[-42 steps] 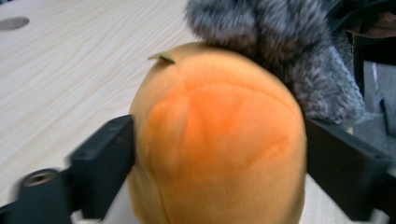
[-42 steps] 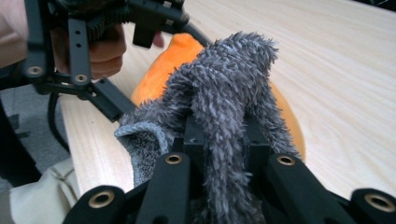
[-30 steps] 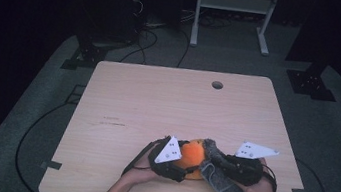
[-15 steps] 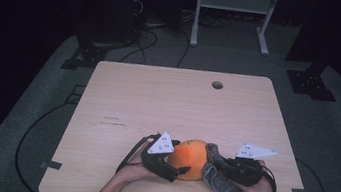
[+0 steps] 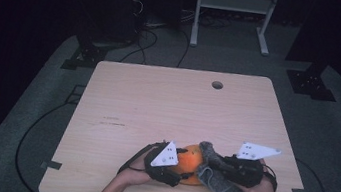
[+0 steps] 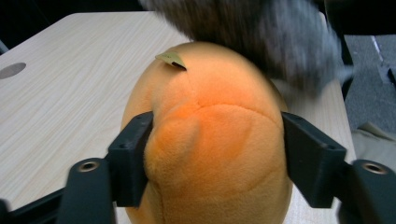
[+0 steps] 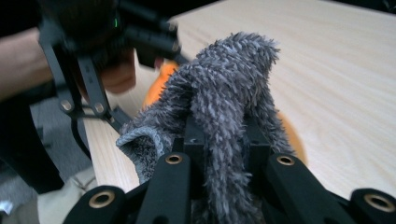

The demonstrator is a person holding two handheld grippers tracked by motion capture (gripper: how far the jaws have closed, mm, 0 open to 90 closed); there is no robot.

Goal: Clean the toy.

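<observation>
1. Jaws of the left gripper are seen pressed against both flanks of an orange plush toy, one on each side, and the plush is dented where they bear on it; these jaws have just been closing, with the toy between them.
2. Jaws of the right gripper are drawn narrowly together on a grey fuzzy cloth, which is pinched between them and bunched up above them.
3. As the largest thing in sight, the light wooden surface is seen from the high view, with a round hole near its far edge and dark floor around it.
4. The orange plush toy is found near the surface's near edge, resting on the wood between the two grippers.
5. The grey fuzzy cloth is held just to the right of the toy and is laid partly over its top, as shown in the left gripper view, where a blurred grey mass touches the toy's upper side.
6. The left gripper and the right gripper are held close together, each by a hand coming in from the bottom edge.
7. A small olive tag is seen sticking out near the toy's top.
</observation>
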